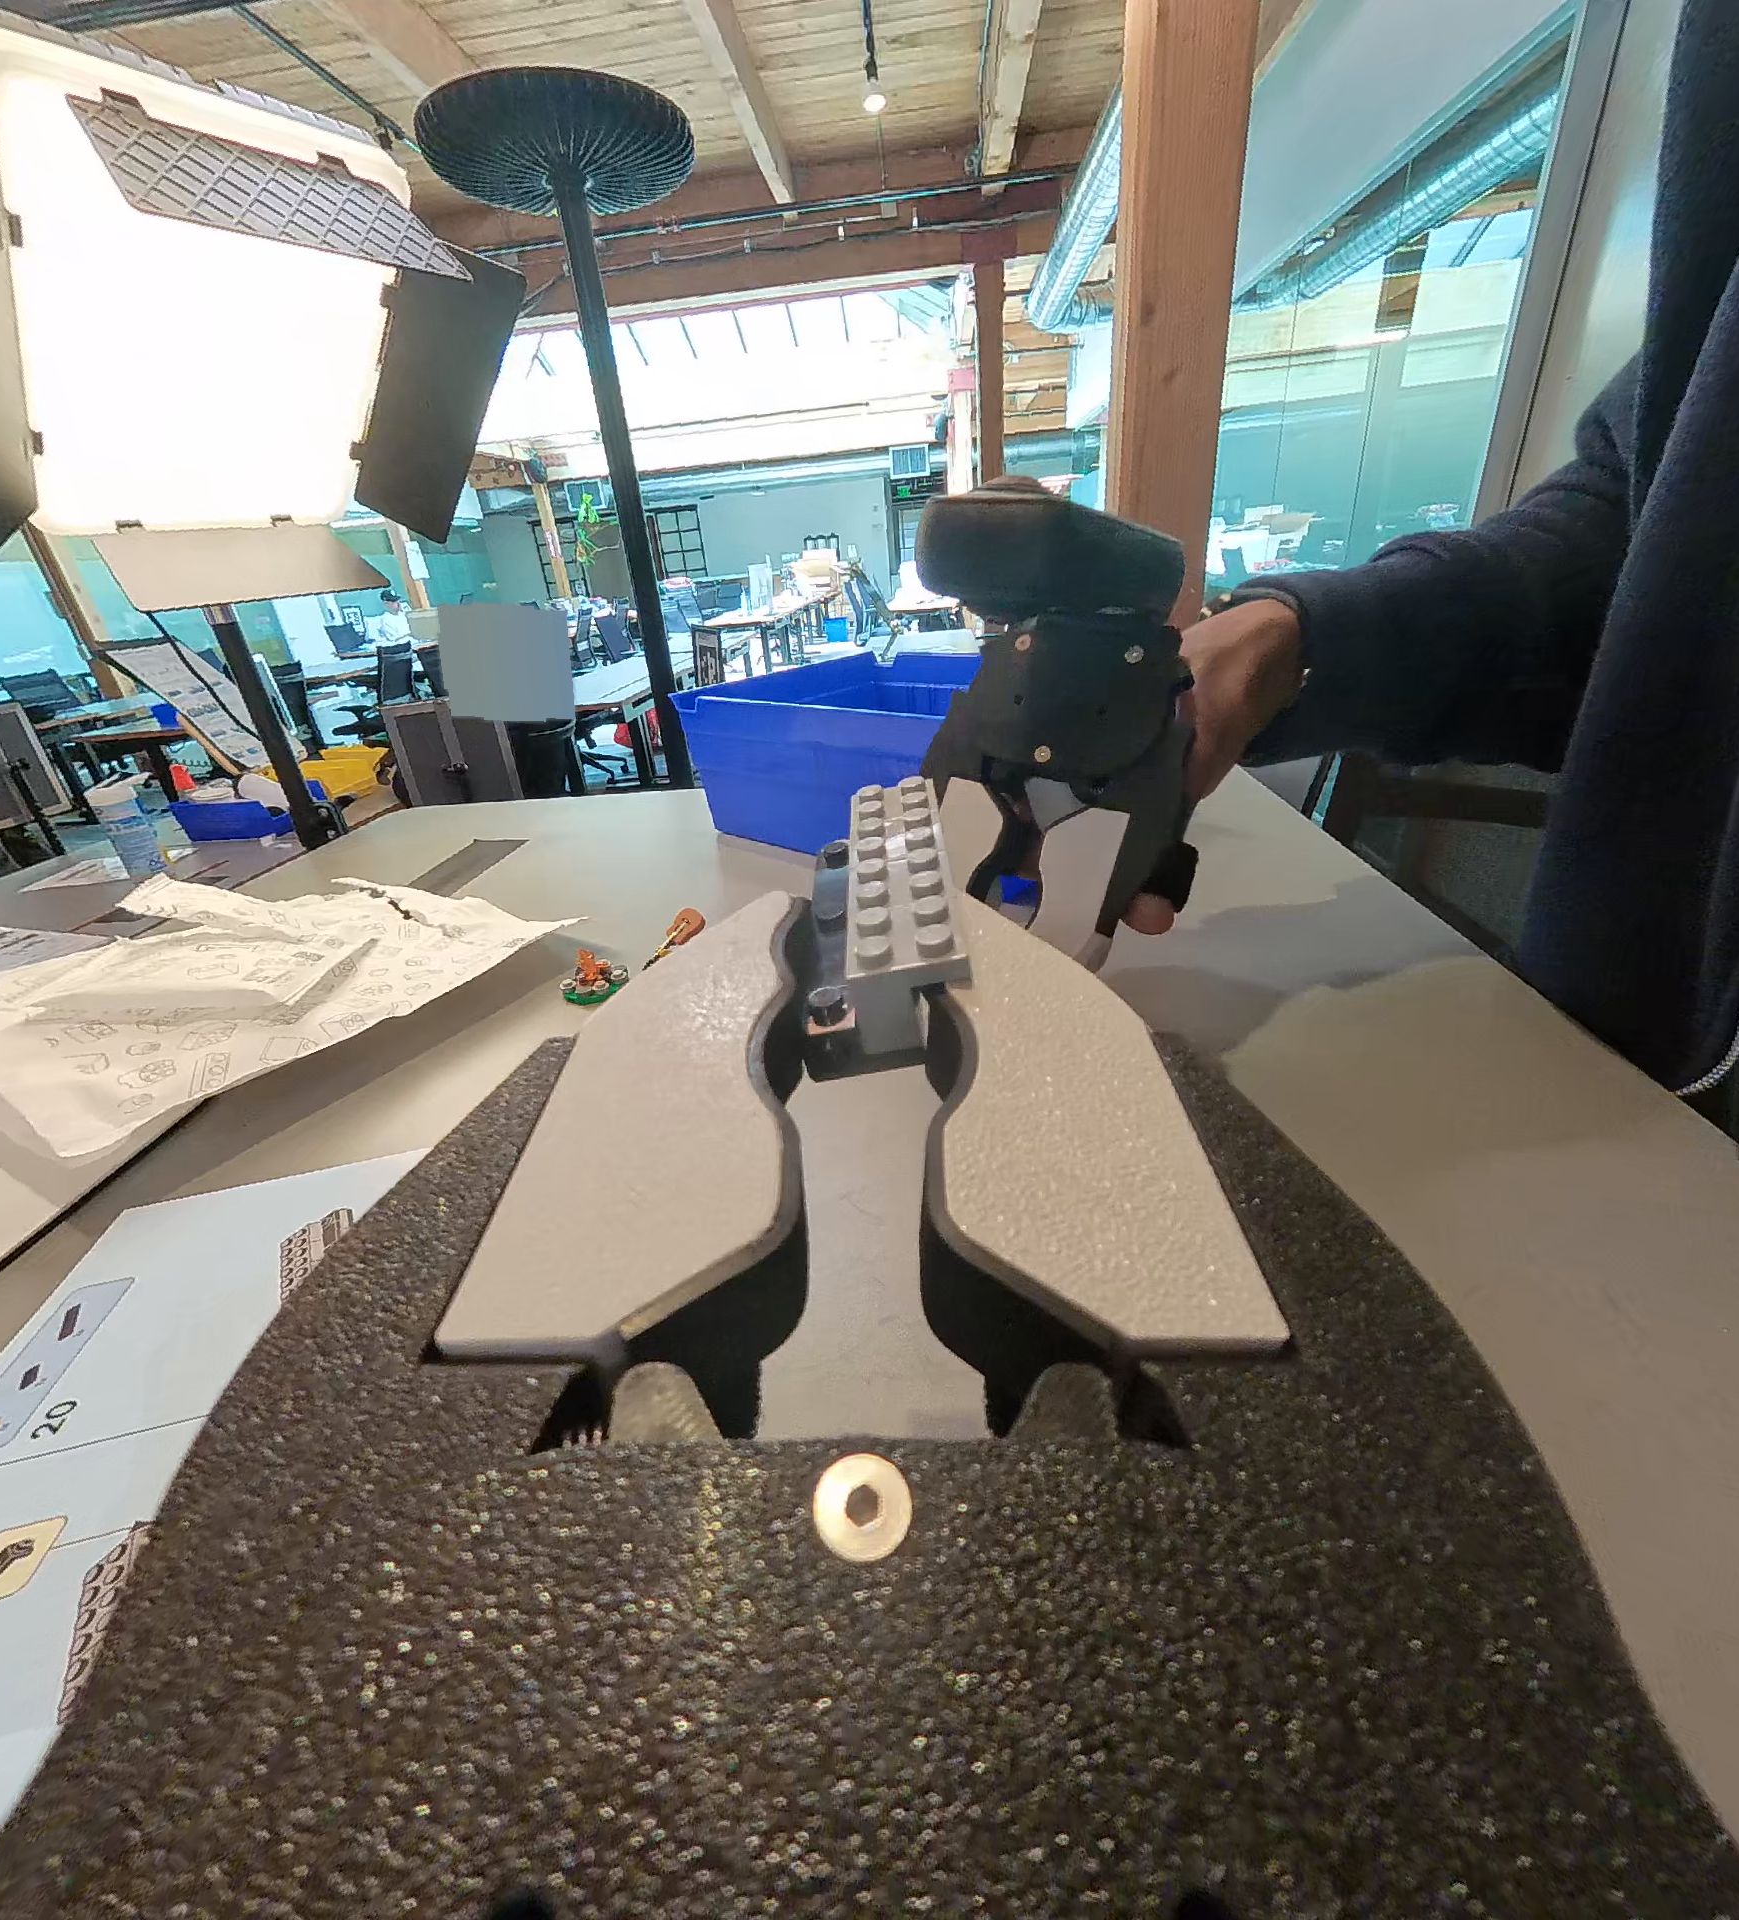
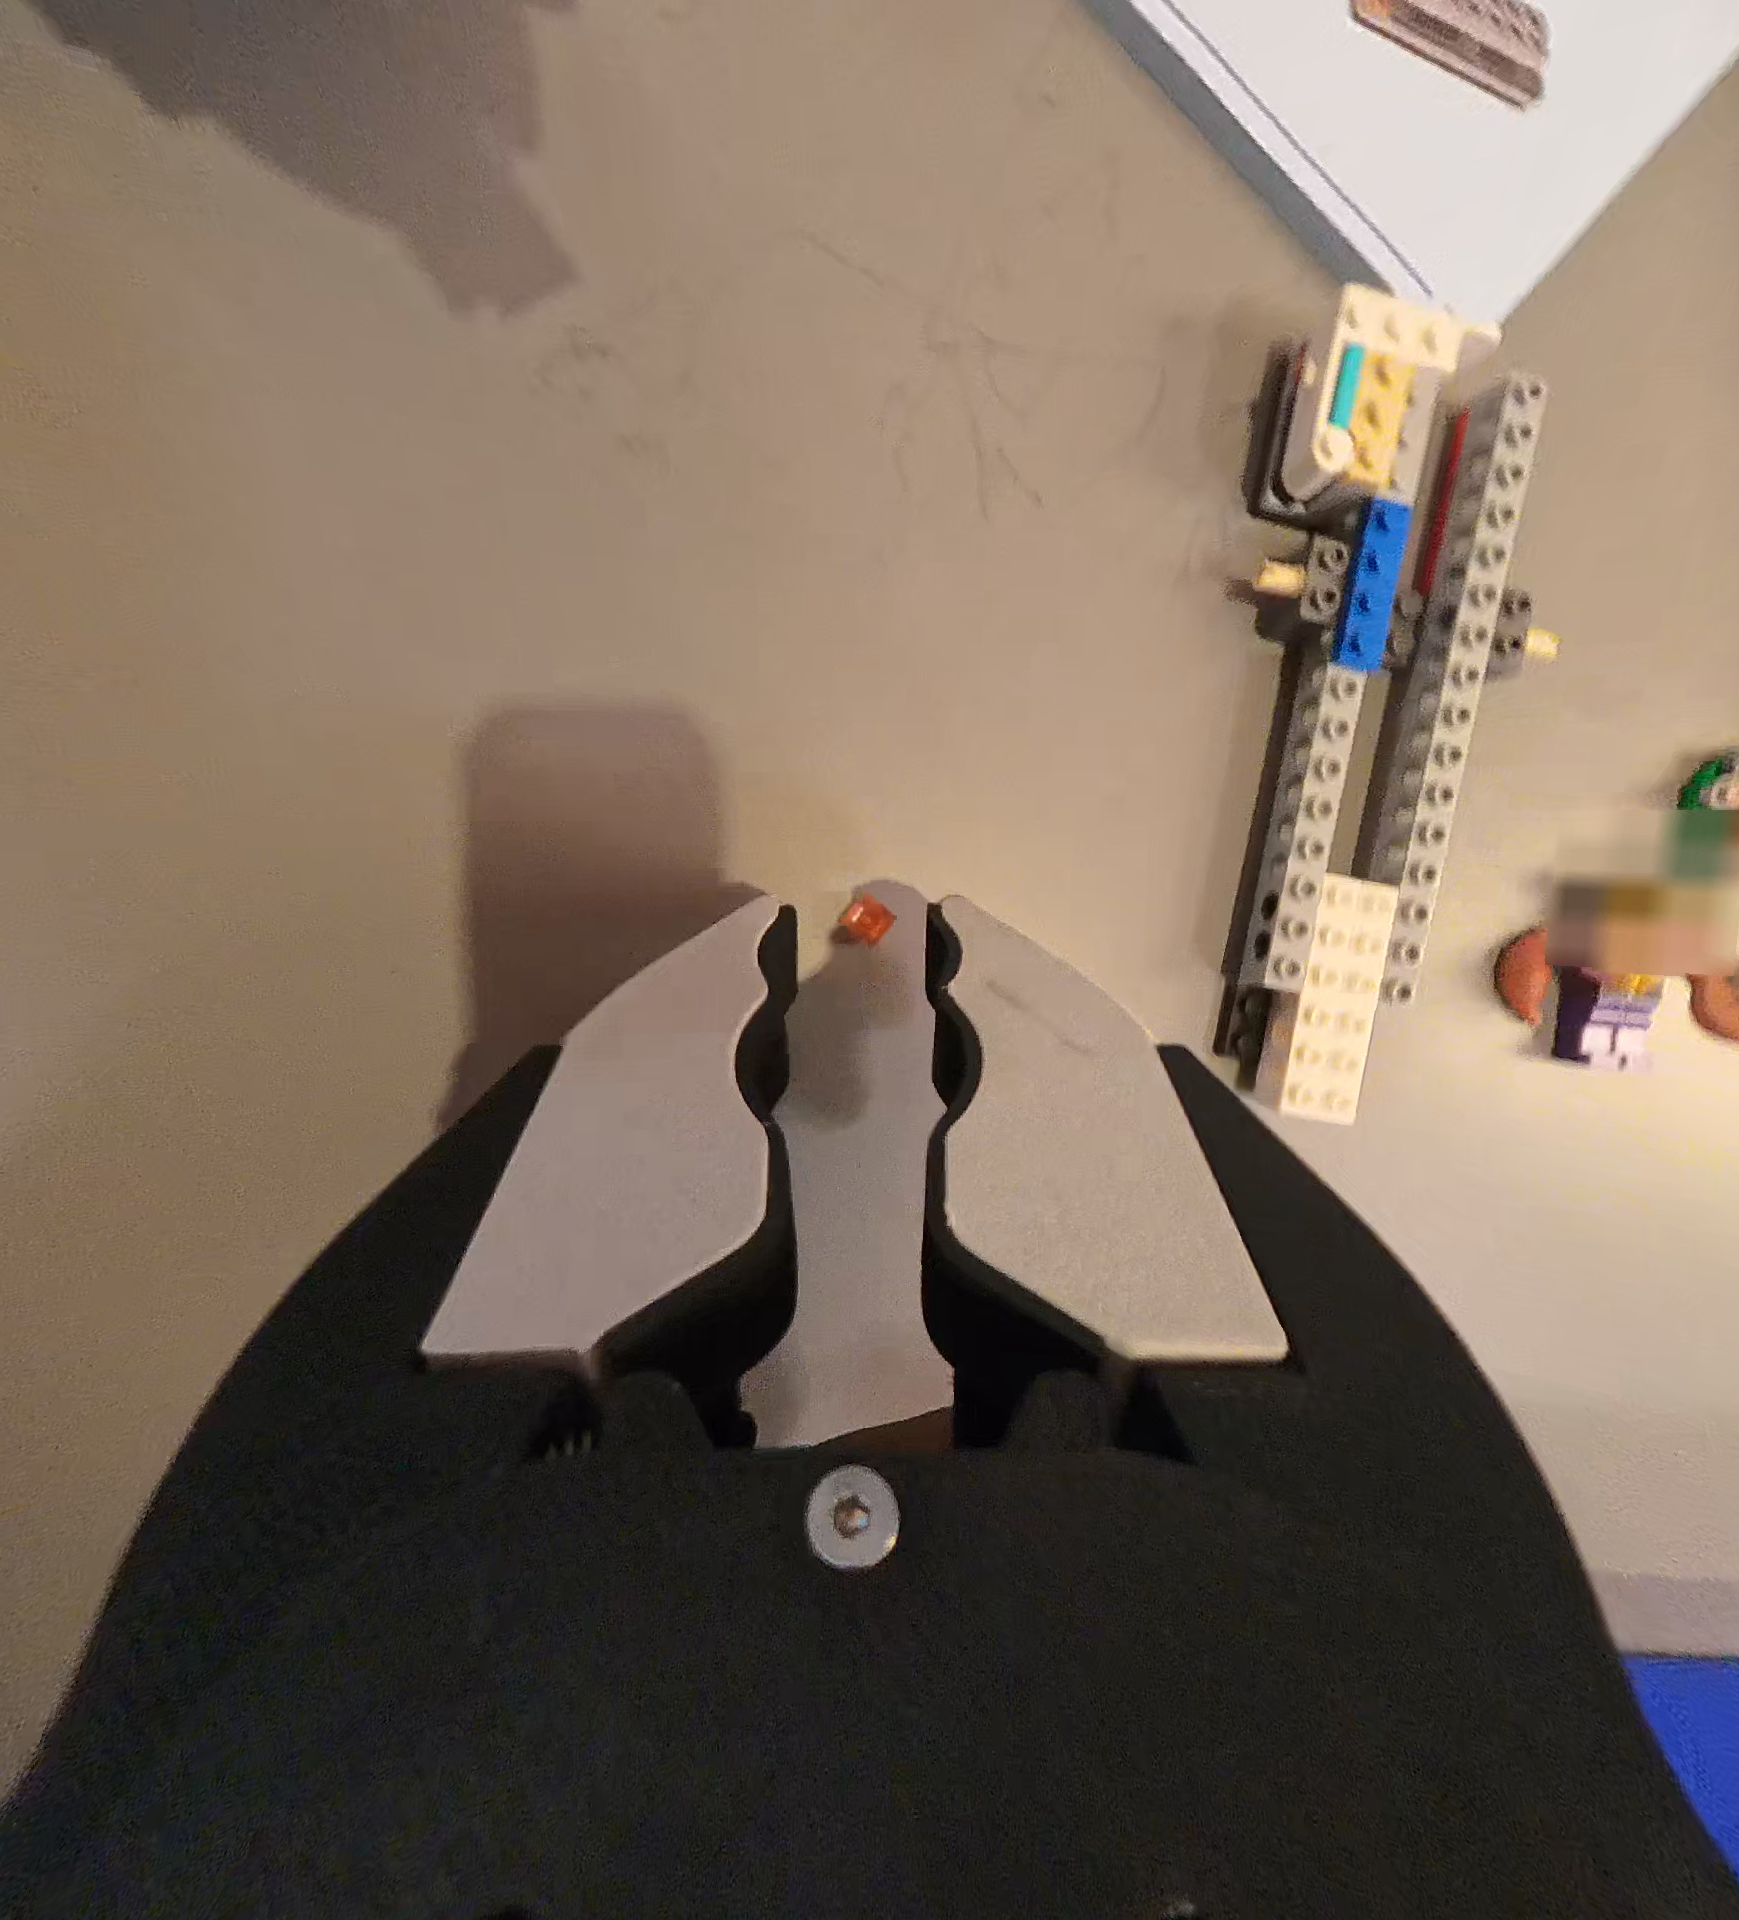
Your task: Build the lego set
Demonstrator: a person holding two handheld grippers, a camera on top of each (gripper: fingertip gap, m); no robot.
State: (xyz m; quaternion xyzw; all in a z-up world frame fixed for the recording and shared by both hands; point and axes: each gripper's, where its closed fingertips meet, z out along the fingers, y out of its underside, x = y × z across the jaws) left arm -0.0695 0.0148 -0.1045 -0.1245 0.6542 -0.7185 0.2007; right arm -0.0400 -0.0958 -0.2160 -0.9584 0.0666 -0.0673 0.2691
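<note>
Left tool (image 1: 870, 997) clamped on grey brick assembly (image 1: 901, 914), pointing 12 o'clock; right tool (image 2: 860, 935), hand-held (image 1: 1234, 686), parted, aimed down at counter (image 2: 636, 520).

Left wrist view level across table (image 1: 1364, 1039), right wrist view steeply downward, close

An open-plan office workshop: far rows of desks and black swivel chairs (image 1: 377, 675) beneath exposed timber ceiling beams (image 1: 740, 94), bright square studio light panel (image 1: 190, 343) near left

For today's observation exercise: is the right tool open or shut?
Open: the right tool shows a gap between its fingers, with the small orange piece untouched.
</note>
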